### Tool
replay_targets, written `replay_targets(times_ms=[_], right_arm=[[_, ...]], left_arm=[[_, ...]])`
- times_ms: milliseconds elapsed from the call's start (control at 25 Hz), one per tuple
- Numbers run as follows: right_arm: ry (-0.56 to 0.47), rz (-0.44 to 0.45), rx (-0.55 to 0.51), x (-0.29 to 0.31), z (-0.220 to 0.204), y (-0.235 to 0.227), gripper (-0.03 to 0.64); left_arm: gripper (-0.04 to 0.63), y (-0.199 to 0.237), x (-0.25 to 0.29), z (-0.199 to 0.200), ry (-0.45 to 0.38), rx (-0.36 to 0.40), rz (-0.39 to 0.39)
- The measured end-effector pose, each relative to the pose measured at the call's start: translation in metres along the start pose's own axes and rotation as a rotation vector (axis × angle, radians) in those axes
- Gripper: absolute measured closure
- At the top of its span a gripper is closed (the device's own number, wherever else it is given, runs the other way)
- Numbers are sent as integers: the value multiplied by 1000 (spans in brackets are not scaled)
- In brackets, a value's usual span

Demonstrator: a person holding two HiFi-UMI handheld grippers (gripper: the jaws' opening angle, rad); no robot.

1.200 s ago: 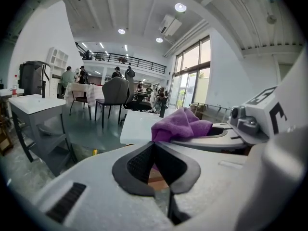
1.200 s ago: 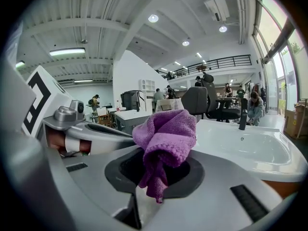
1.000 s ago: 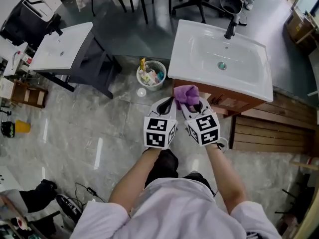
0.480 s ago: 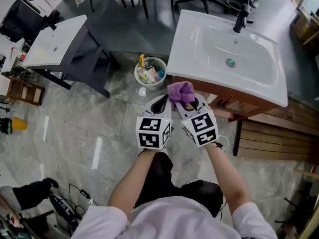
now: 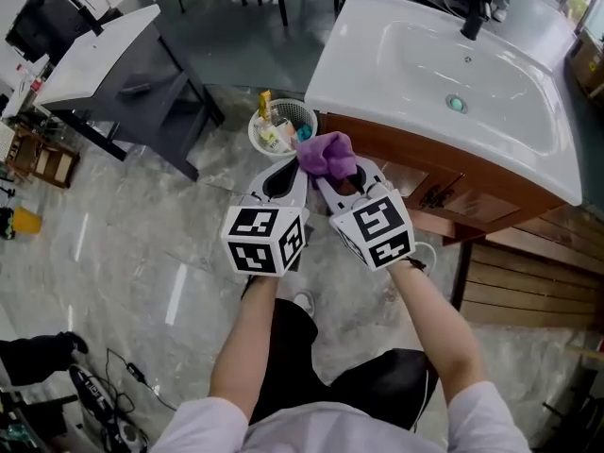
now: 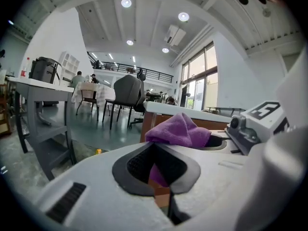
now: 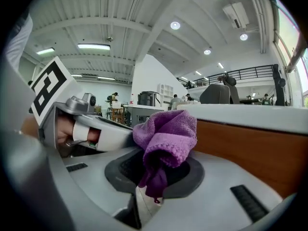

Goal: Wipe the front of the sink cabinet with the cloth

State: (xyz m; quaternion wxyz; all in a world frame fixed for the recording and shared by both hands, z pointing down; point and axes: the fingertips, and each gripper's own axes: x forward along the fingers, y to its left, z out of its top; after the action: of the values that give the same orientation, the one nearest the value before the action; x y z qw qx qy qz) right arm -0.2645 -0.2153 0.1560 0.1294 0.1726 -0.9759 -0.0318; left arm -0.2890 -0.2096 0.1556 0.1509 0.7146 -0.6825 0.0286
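right claw (image 7: 154, 174): clamped on the purple cloth (image 7: 166, 138). Its own view shows the cloth bunched up above the jaws, with a tail pinched down into the slit.
left claw (image 6: 156, 172): jaws together, nothing of its own caught in them. The purple you see through the opening is just the cloth sitting beyond it, over in the other claw.
the pair: the head view has them just beside each other, marker cubes toward the person and tips toward the cabinet.
where the cloth is: up at the left end of the sink cabinet front (image 5: 425, 173), right under the basin rim. The right claw's view puts the wood panel just beside the cloth on its right, but tbh I can't tell if it's actually touching.
head view only: the white basin (image 5: 444, 64) from above with its drain (image 5: 457, 104) and dark faucet (image 5: 472, 22). There's a wastebasket (image 5: 281, 128) with stuff in it on the floor, just left of the cabinet. Further left is a dark-framed surface (image 5: 94, 50) with a white top. Both bare forearms show too.
claw views only: the room at eye level. You get ceiling lights, a dark office chair (image 6: 126, 93) and big windows (image 6: 199, 88).
bonus from the right claw view: the left claw's marker cube (image 7: 48, 93), with a bit of the hand (image 7: 65, 134) on the handle below it.
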Motion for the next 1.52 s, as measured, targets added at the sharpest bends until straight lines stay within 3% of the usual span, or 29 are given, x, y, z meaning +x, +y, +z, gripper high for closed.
replay_targets(times_ms=[600,1160,1520], right_arm=[[-167,24,-63,39,-61,-10,545],[-210,-55,-68,6,-75,-34,545],[-211,-125,-53,-40,-90,-62,545]], left_arm=[[591,23,25,-70,-146,48,59],[590,-10,27,-84,-183,67,3],[590,-55,46,-91,-171,95,-70]])
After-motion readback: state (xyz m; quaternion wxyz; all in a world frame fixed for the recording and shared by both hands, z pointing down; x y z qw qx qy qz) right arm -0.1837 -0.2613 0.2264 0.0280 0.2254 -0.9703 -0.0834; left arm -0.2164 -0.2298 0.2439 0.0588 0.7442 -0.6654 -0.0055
